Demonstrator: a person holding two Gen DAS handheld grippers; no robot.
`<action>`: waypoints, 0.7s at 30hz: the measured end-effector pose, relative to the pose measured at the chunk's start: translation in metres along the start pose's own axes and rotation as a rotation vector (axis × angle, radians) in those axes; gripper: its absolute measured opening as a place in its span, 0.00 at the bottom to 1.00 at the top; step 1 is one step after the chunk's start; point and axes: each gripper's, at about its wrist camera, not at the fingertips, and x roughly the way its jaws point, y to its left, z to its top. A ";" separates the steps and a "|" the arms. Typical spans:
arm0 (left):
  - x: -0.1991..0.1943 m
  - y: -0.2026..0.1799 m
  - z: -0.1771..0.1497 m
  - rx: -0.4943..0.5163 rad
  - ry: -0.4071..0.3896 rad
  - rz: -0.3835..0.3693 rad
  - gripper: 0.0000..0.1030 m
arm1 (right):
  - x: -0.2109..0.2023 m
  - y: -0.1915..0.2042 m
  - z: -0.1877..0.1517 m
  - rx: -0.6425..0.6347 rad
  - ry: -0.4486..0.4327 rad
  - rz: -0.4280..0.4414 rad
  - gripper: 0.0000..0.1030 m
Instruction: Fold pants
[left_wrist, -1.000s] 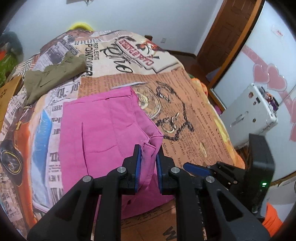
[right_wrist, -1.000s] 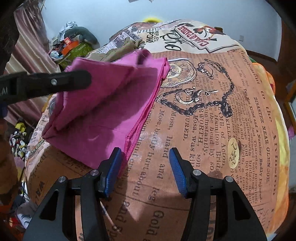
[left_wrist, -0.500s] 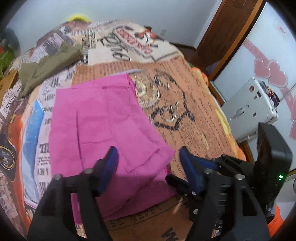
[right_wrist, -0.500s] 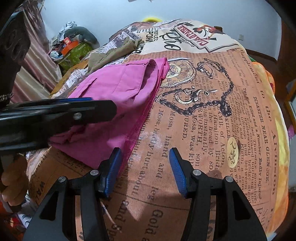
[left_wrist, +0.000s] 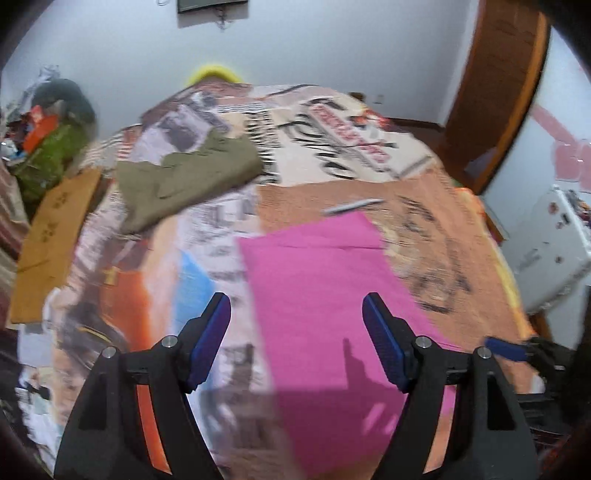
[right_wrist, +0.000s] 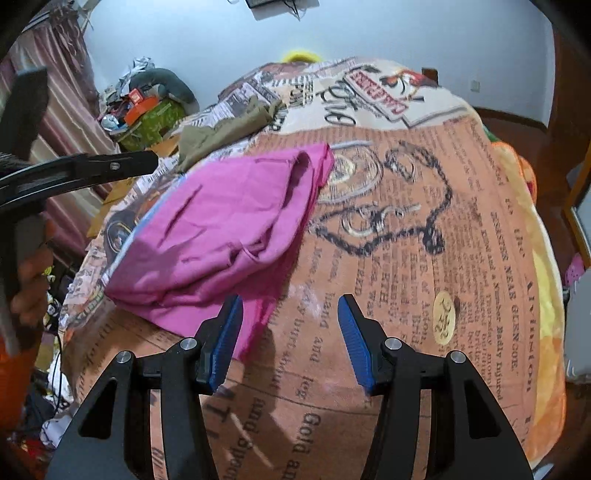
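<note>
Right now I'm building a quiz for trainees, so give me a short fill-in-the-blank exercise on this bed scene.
1. The pants lying folded on the bed are ____ in colour.
2. The left gripper has its jaws ____.
3. The right gripper holds ____.
4. The garment farther back on the bed is ____ in colour.

Missing words: pink; open; nothing; olive green
</note>
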 end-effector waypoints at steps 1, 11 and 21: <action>0.005 0.007 0.003 0.005 0.008 0.024 0.71 | -0.002 0.003 0.002 -0.010 -0.013 -0.009 0.48; 0.065 0.052 0.037 0.018 0.062 0.091 0.71 | 0.005 0.021 0.021 -0.026 -0.052 0.009 0.48; 0.151 0.051 0.062 0.097 0.177 0.184 0.71 | 0.043 0.009 0.021 0.012 0.046 0.019 0.58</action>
